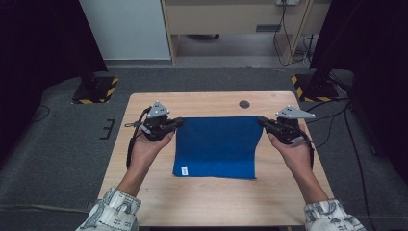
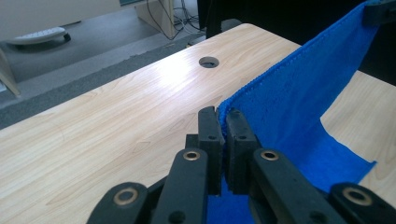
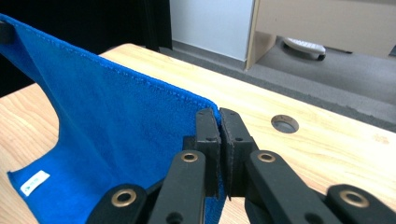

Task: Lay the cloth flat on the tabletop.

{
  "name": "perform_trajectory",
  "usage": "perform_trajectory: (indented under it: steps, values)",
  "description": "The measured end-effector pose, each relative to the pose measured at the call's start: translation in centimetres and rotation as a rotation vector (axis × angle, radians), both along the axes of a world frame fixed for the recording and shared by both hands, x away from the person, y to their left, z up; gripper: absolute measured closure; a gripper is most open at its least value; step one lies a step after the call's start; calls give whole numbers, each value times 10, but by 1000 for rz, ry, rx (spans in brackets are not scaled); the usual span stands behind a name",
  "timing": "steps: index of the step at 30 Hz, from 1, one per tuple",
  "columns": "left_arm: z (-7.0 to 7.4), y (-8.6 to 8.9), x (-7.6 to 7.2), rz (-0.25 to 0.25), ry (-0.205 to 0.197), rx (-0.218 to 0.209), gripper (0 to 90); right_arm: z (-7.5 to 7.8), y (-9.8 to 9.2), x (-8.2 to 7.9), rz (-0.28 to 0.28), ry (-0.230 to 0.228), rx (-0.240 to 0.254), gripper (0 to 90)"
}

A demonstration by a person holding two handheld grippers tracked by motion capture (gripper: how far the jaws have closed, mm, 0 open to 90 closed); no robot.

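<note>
Patterned sleeves and two forearms are seen entering from the bottom of the high view, each hand carrying a pair of black tongs. A blue cloth (image 1: 216,147) is held by its two far corners: the left tongs (image 1: 180,121) are clamped shut on the far left corner, the right tongs (image 1: 260,120) on the far right corner. That far edge is stretched taut between them and lifted off the tabletop (image 1: 144,192), running left to right as the cloth's long axis; the near half lies flat on the wood, closer to the person. Both hands are equally near, one at each end. In the gripper views the cloth is shown as soft, napped towelling with a stitched hem and a small white label (image 3: 34,182) at a near corner. Pale smooth woodgrain and a round cable hole (image 1: 244,104) are seen beyond.
</note>
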State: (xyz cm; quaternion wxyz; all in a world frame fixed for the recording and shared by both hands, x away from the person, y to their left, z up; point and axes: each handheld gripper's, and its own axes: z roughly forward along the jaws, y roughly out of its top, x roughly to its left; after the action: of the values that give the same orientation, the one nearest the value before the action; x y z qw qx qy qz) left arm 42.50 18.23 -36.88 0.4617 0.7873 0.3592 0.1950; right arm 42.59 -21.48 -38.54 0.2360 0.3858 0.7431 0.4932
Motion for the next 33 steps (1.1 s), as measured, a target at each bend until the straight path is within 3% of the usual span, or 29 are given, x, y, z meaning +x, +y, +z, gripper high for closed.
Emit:
perform_trajectory:
  steps: [15,18,23,26,33]
  values:
    - [-25,6,32,70,32,21,869,-24,18,45,-7,53,-69,874]
    - [-33,8,43,86,43,21,868,-32,23,58,-15,60,-82,874]
    - [-45,6,61,111,57,63,865,-47,30,75,-31,89,-90,874]
    - [-54,7,76,126,84,34,865,-53,32,85,-43,93,-101,874]
    - [-64,3,95,148,77,63,861,-63,34,102,-70,104,-97,873]
